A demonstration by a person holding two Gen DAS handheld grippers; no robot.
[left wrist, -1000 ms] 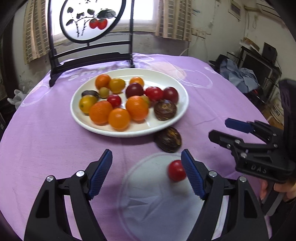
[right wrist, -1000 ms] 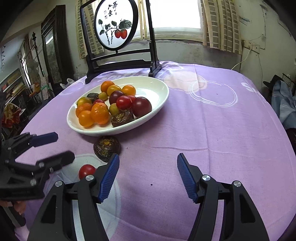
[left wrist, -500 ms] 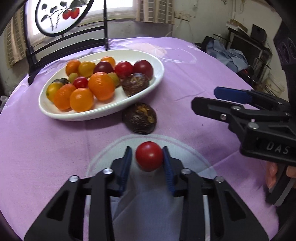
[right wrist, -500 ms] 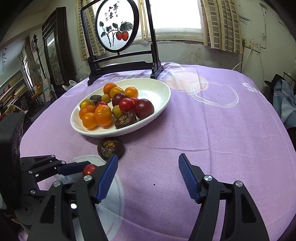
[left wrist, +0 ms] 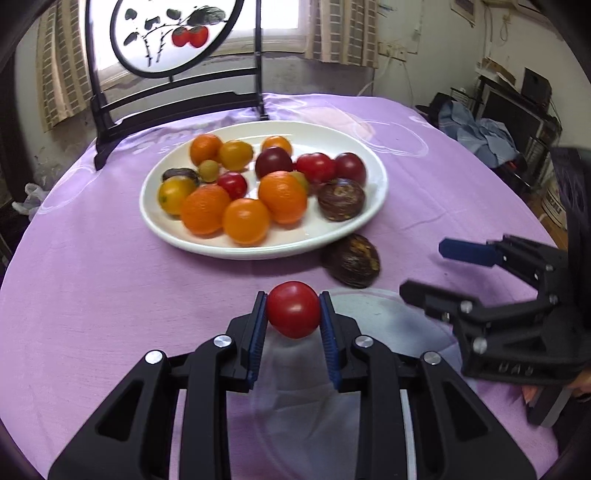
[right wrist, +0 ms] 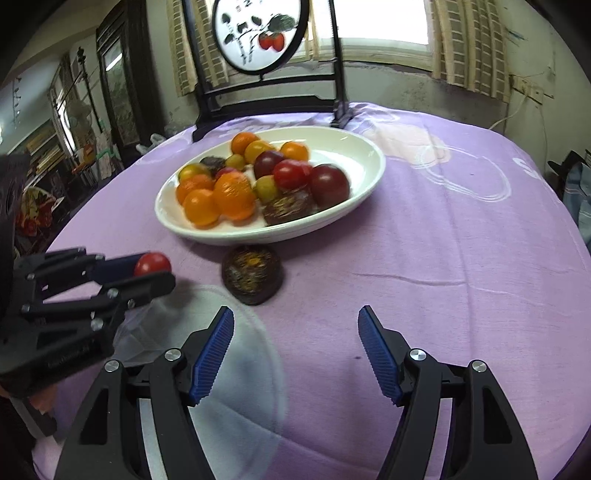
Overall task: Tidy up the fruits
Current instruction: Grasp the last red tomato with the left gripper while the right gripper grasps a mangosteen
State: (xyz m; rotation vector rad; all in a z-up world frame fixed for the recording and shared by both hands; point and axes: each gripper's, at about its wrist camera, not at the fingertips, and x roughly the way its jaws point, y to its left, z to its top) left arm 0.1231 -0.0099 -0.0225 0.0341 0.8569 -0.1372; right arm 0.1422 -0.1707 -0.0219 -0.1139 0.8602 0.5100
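My left gripper (left wrist: 293, 314) is shut on a red tomato (left wrist: 293, 309) and holds it above the purple cloth, short of the white plate (left wrist: 354, 229). The plate holds several oranges, tomatoes and dark fruits. A dark wrinkled fruit (left wrist: 352, 261) lies on the cloth just in front of the plate. In the right wrist view the left gripper (right wrist: 147, 273) shows at the left with the tomato (right wrist: 152, 263) in it. My right gripper (right wrist: 295, 350) is open and empty, with the dark fruit (right wrist: 253, 274) ahead of it and the plate (right wrist: 354, 206) beyond.
A clear round lid or dish (left wrist: 388, 321) lies on the cloth under the grippers. A black-framed round painted screen (left wrist: 173, 33) stands behind the plate at the table's far edge. The right gripper (left wrist: 436, 271) shows at the right of the left wrist view.
My left gripper closed on the red tomato and lifted it off the clear dish, toward the plate. My right gripper stayed open and shifted slightly.
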